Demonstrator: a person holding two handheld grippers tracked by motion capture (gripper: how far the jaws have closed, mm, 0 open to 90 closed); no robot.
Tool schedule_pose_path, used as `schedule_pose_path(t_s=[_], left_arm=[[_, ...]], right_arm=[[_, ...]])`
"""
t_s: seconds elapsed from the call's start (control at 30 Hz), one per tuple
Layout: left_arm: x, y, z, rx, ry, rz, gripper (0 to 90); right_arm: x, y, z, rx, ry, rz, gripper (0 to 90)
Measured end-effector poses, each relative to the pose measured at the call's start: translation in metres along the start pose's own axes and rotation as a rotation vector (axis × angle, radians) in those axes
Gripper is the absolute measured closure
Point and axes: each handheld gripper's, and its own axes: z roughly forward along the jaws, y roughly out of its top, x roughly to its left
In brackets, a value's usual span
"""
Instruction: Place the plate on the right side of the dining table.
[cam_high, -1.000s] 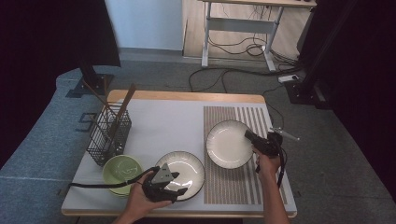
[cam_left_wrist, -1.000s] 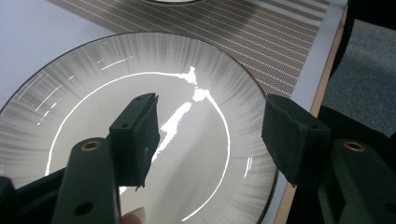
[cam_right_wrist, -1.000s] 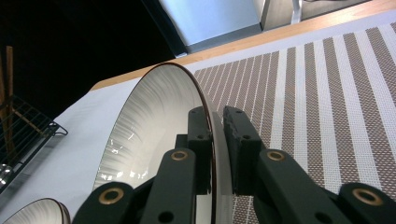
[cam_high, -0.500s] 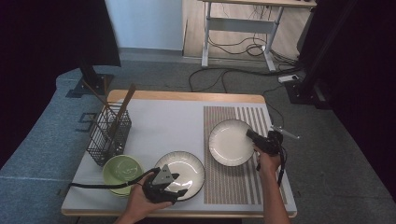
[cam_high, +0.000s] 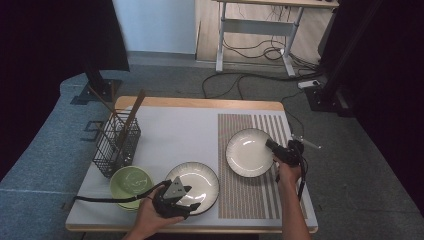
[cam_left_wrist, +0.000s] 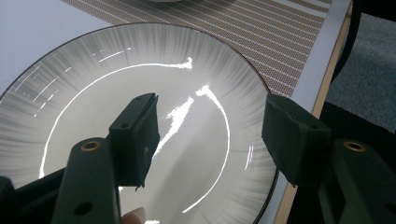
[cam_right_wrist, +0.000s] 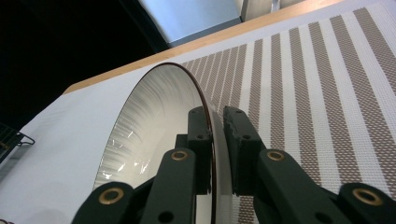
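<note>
At the near edge of the counter (cam_high: 165, 125) the left hand-held gripper (cam_high: 175, 200) hovers over the near rim of a streaked plate (cam_high: 197, 180); in the left gripper view its pads stand wide apart above the glossy face of that plate (cam_left_wrist: 140, 93) and press on nothing, so it is open. Just to that plate's left sits a green bowl (cam_high: 130, 181), touching or nearly touching it, and a wire basket (cam_high: 116, 142) holding long wooden utensils stands a little farther back on the left. Farther off, on the striped mat (cam_high: 260, 190), the right hand-held gripper (cam_high: 272, 147) is clamped on the right rim of the white plate (cam_high: 247, 152); the right gripper view shows the two jaws pinching the thin dark-edged rim of the white plate (cam_right_wrist: 154, 116), one pad on each face, with the plate tilted up off the mat. Both plates look like glazed ceramic: stiff, fairly heavy for an edge grip, slick and breakable, so the rim is the only place to take hold, and a firm pinch set well onto it seems wise. A plate held by one edge will likely want to swing down. The near plate, the bowl and the basket crowd the left side, while the mat lies free around the held plate.
</note>
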Motion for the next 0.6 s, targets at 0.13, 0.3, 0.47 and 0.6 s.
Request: schedule_pose_path(t_s=[0.13, 0.3, 0.47, 0.6], left_arm=[[-0.0003, -0.0003, 0.0001, 0.001, 0.003, 0.001, 36.4], [-0.0007, 0.0002, -0.0014, -0.004, 0.002, -0.002, 36.4], [-0.001, -0.0001, -0.001, -0.002, -0.001, -0.003, 36.4], [-0.0011, -0.0003, -0.0008, 0.002, 0.0, -0.002, 36.3]], right_arm=[[-0.0036, -0.0005, 0.0004, 0.001, -0.009, 0.005, 82.2], [-0.0075, -0.0007, 0.0022, 0.002, -0.013, 0.017, 82.2], [-0.0092, -0.0018, 0.006, 0.007, -0.018, 0.022, 82.1], [-0.0101, -0.0022, 0.0079, 0.005, -0.016, 0.027, 82.2]])
